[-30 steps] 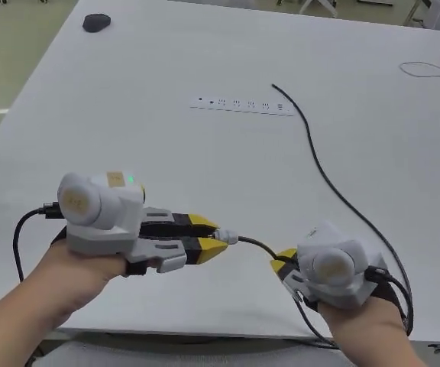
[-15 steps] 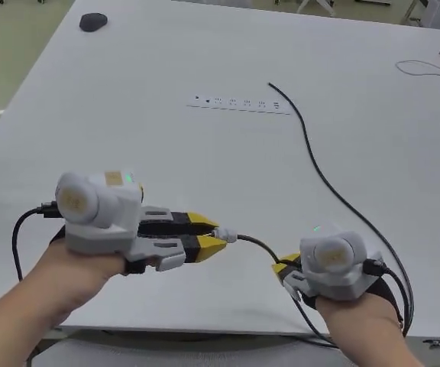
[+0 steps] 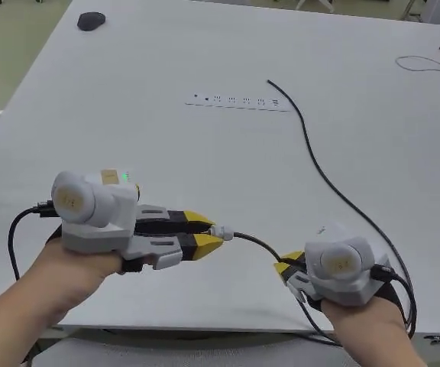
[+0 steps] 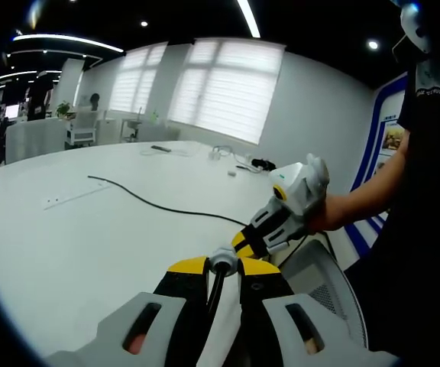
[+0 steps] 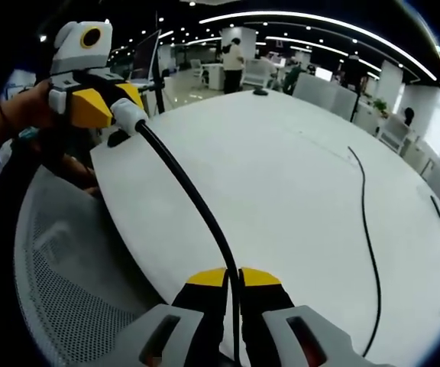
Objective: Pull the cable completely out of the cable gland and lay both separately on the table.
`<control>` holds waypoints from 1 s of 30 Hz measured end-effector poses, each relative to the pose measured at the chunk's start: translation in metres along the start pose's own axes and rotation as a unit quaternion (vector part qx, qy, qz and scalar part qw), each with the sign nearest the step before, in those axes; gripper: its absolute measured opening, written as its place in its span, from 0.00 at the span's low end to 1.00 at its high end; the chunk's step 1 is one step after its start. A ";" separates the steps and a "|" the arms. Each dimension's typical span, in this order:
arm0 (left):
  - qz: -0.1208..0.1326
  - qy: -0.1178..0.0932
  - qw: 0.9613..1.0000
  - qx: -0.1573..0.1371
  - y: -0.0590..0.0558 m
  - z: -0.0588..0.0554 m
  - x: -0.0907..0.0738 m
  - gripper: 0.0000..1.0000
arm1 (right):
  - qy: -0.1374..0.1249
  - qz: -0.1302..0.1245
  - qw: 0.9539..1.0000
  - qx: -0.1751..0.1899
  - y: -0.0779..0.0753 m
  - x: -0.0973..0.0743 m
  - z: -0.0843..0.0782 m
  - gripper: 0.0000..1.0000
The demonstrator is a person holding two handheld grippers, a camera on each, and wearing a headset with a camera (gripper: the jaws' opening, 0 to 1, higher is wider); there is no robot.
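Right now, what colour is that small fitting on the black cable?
The cable gland is white, clearest in the right gripper view.

Two grippers are on hand: the left gripper [image 3: 211,233] and the right gripper [image 3: 283,265]. There is one cable gland [image 3: 222,232] and one black cable [image 3: 257,243] (the long run across the table [image 3: 166,153] is probably that same cable). Farther off lie one power strip [image 3: 239,102], one dark rounded object [image 3: 91,21] and one thin pale wire [image 3: 426,65].
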State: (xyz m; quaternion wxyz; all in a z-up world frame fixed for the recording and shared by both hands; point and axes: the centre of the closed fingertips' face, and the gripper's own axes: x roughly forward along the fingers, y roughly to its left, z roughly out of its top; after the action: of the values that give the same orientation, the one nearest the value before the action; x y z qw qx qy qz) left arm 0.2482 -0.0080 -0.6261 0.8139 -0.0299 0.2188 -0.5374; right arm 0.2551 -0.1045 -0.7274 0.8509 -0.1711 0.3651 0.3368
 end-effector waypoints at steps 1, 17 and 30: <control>0.000 -0.001 1.000 -0.001 0.000 0.001 0.000 0.15 | -0.001 -0.001 1.000 -0.004 0.000 -0.001 0.001 0.01; 0.000 0.006 1.000 0.000 0.004 -0.001 -0.002 0.15 | -0.074 0.038 0.993 -0.084 0.022 -0.030 0.058 0.20; -0.003 0.007 1.000 0.001 0.002 0.000 -0.004 0.15 | -0.105 0.069 0.976 -0.177 0.048 -0.030 0.097 0.14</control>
State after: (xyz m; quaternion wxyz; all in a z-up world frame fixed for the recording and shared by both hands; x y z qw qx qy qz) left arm 0.2490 -0.0040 -0.6253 0.8106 -0.0258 0.2238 -0.5405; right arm 0.2554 -0.0317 -0.6416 0.8151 -0.2571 0.2195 0.4705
